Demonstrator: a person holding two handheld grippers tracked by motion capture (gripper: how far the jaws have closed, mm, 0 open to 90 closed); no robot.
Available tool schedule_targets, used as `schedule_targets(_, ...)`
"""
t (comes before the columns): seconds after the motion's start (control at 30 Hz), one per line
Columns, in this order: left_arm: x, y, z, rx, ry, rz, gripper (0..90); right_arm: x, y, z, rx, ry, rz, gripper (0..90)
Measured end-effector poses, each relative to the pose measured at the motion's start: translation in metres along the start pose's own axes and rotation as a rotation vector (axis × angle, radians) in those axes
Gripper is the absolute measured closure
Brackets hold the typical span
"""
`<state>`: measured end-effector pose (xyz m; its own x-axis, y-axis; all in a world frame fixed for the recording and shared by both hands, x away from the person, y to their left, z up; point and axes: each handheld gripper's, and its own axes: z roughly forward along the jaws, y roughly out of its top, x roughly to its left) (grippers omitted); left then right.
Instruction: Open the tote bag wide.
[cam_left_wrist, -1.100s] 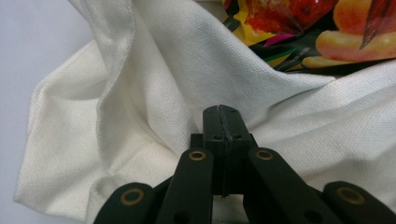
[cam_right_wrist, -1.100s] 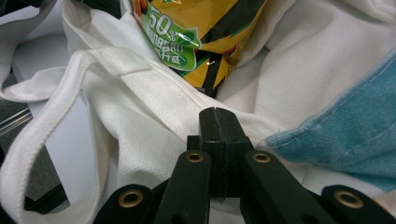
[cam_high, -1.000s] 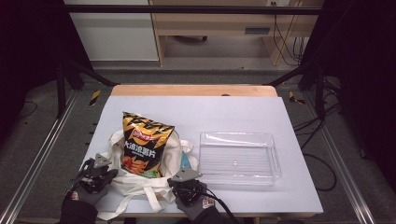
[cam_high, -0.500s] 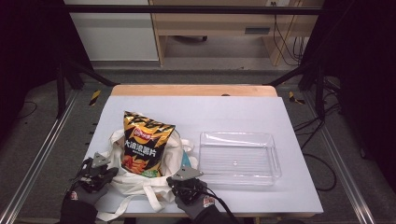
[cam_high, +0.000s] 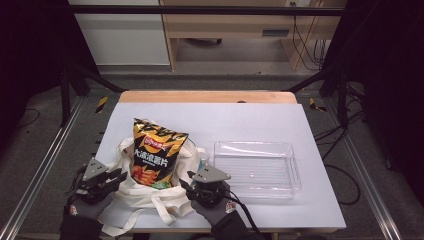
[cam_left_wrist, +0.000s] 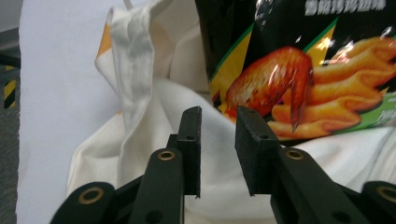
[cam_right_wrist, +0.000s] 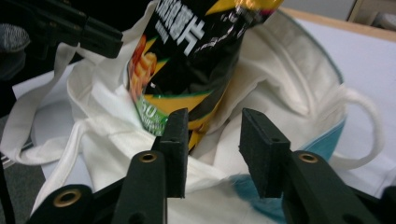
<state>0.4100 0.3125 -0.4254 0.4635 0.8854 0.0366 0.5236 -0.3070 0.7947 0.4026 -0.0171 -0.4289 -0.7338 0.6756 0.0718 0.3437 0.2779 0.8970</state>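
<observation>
Chips bag (cam_high: 152, 155) is sitting half inside the tote bag (cam_high: 150, 195); we are parting both the left gripper (cam_high: 117, 176) and right gripper (cam_high: 187, 184) jaws, which have just been opening with nothing clamped.

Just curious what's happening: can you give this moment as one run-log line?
left gripper: jaws just opened, nothing between | right gripper: jaws just opened, nothing between | chip bag: standing in tote bag | clear tray: empty

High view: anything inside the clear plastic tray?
No. The clear plastic tray sits bare on the table beside the tote bag, and the chip bag stands in the tote.
</observation>
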Motion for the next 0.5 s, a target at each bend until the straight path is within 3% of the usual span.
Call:
schedule_targets(0.13, -0.001, 0.005, -0.004, -0.039, -0.004, 0.002, 64.3, -0.008, 0.01, -0.008, -0.041, -0.013, 0.007, 56.1)
schedule_targets(0.37, 0.007, 0.016, -0.012, -0.118, -0.008, -0.067, 47.9, -0.021, 0.026, -0.018, -0.088, -0.029, 0.022, 46.8)
schedule_targets(0.5, 0.009, 0.02, -0.014, -0.138, -0.008, -0.074, 42.8, -0.027, 0.033, -0.02, -0.098, -0.042, 0.032, 43.2)
